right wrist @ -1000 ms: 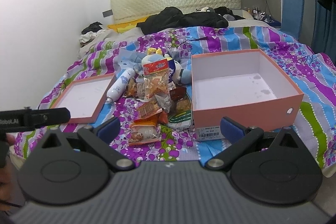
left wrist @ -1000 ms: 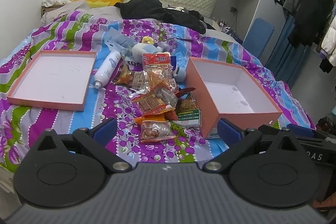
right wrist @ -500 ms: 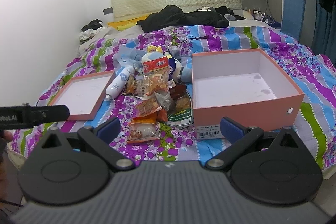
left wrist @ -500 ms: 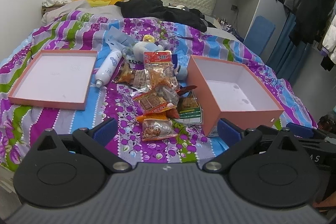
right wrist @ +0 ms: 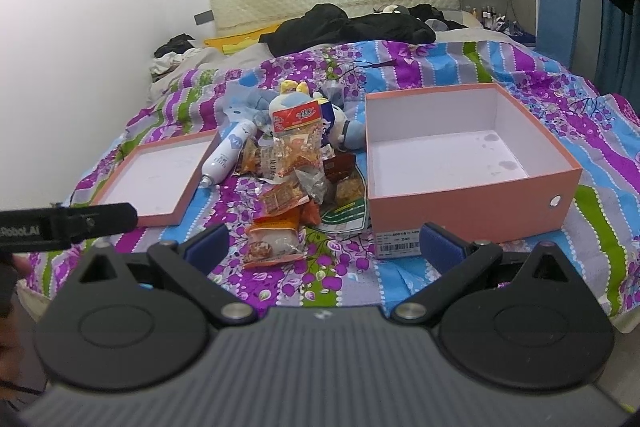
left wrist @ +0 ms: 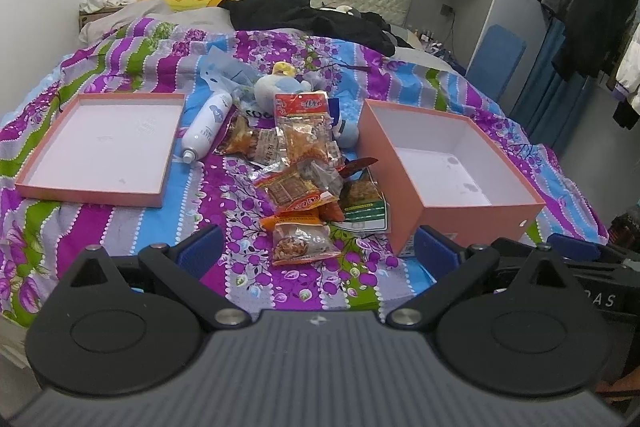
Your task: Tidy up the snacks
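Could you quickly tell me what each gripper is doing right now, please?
Left gripper: open, holding nothing, above the bed edge short of the snacks.
Right gripper: open, holding nothing, near the box.

Green packet point(left wrist: 362, 205) half under snacks point(left wrist: 298, 187)

snack packets point(left wrist: 304, 183) heaped between pink lid point(left wrist: 100, 143), empty pink box point(left wrist: 448, 163)
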A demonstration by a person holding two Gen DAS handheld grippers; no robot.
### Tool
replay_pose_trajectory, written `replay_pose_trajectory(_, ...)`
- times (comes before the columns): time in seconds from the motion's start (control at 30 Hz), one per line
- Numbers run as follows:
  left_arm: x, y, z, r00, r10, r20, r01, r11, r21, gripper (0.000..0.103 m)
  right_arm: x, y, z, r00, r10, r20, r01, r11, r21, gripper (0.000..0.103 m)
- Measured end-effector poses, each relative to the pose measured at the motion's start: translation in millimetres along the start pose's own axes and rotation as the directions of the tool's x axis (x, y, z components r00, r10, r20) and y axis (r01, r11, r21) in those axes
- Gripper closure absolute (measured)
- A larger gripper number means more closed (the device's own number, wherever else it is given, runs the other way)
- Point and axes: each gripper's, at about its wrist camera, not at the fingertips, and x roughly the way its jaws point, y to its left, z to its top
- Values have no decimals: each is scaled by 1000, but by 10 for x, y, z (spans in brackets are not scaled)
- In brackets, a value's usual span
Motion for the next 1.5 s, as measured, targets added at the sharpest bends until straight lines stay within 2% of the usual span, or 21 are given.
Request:
replay_pose_trajectory(0.87, 117, 112, -58, 999, -19, -26, 19, 1000, -22, 0, 68, -25, -29, 999, 3, -32, -2, 1000, 30, 0)
replay_pose_trajectory(1.2, 330, 243, -86, 999, -16, -48, 12, 997, -82, 0, 308, -19, -46, 997, -26, -67, 29, 999, 35, 0)
replay_pose_trajectory(1.33, 458, 302, -90, 998, -5, -67, -1, 996, -92, 0, 457, 4, -44, 996, -13, -92, 17, 999, 38, 0)
replay_pose_trajectory(1.5, 712, 409, -118, 995, 2, -96, -11, 995, -95, 0, 638, 104, -33, 996, -12, -90, 11, 1000, -17, 0)
